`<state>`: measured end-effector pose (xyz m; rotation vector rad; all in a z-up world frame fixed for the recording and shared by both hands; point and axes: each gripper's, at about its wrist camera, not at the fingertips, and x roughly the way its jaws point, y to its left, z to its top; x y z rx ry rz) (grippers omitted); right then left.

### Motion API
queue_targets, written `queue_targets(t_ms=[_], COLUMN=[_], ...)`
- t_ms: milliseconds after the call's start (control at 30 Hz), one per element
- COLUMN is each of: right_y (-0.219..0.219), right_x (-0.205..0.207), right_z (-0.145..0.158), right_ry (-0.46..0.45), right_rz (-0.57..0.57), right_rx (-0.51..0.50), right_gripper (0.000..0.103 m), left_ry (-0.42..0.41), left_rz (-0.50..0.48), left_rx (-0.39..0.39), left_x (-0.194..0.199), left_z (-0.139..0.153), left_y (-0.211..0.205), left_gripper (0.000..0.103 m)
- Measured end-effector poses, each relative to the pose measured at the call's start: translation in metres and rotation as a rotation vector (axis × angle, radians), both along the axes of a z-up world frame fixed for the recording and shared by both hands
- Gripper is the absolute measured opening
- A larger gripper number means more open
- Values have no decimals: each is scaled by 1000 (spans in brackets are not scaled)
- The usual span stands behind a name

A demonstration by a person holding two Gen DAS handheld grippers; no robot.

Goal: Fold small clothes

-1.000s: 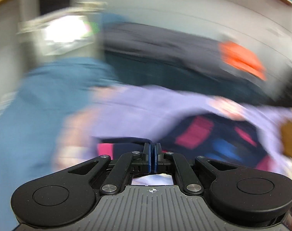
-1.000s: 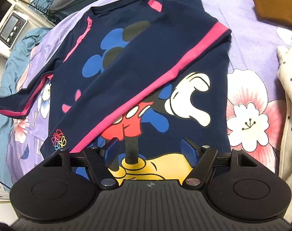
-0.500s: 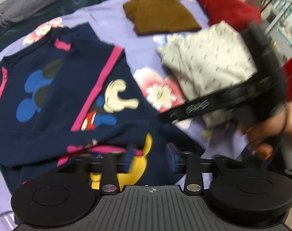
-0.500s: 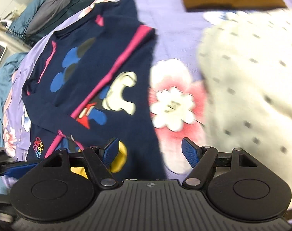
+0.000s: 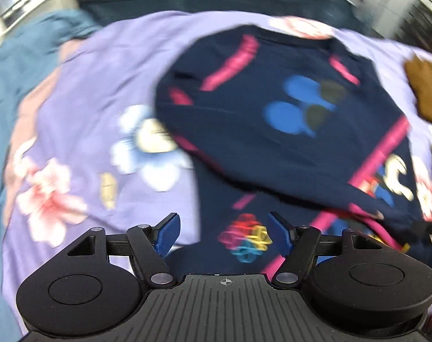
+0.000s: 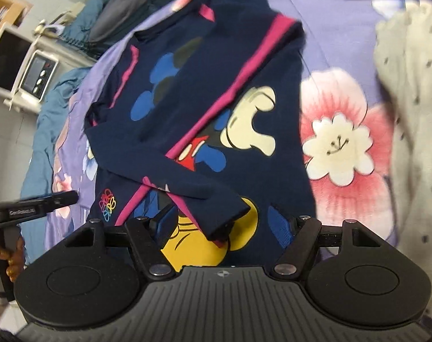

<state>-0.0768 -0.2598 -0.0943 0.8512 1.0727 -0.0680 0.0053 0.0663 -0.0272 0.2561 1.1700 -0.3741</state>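
Lavender floral bedding (image 6: 344, 45) forms the working surface, bordered at far left by a teal blanket (image 6: 42, 131) and a white appliance (image 6: 37, 78) that only the right wrist view resolves sharply. That view also shows the left gripper (image 6: 36, 209) from outside, at the left edge, gripped by a hand (image 6: 12, 259). The left wrist view, blurred, shows its own blue pads (image 5: 167, 235) standing wide apart, having just opened, above the multicoloured emblem (image 5: 245, 238) at the hem; no cloth is pinched. The navy shirt (image 6: 187, 108) lies flat on the bedding, long axis running from hem, nearest the cameras, to neckline at the far side, tilted slightly left. Both pink-striped sleeves (image 6: 235, 79) are folded inward across the chest. The right gripper (image 6: 224, 223) is parted, jaws closing slightly, with a sleeve cuff (image 6: 224, 222) lying between the pads, contact uncertain. Rightmost, a cream dotted garment (image 6: 412, 91) and a brown garment (image 5: 427, 91) lie beside the shirt.
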Motion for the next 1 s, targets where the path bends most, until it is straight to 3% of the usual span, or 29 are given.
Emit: queue_targets(t_ms=[200, 267, 300, 333, 500, 633, 733, 867, 1000], right_y=[-13, -12, -10, -9, -8, -12, -24, -45, -38], right_x=[-2, -4, -4, -5, -17, -35, -54, -74, -64], right_z=[-31, -32, -30, -29, -4, 25, 34, 17, 8], right_ry=[42, 40, 34, 29, -24, -26, 20, 118, 203], right_rz=[-176, -203, -206, -207, -169, -118, -148, -258, -200], right_rx=[285, 300, 296, 297, 340, 261, 172, 167, -7], right_gripper=[57, 42, 27, 18, 7, 2, 2, 2, 3], left_ry=[22, 13, 6, -1, -30, -62, -83, -94, -87], left_rz=[37, 20, 13, 10, 20, 31, 39, 46, 54], left_rx=[4, 13, 16, 20, 9, 7, 9, 24, 29], left_x=[7, 11, 14, 17, 48, 74, 91, 108, 117], left_z=[-7, -11, -12, -13, -13, -7, -4, -5, -6], left_y=[15, 10, 7, 3, -4, -8, -9, -9, -7], left_gripper=[103, 103, 103, 103, 103, 103, 103, 103, 103])
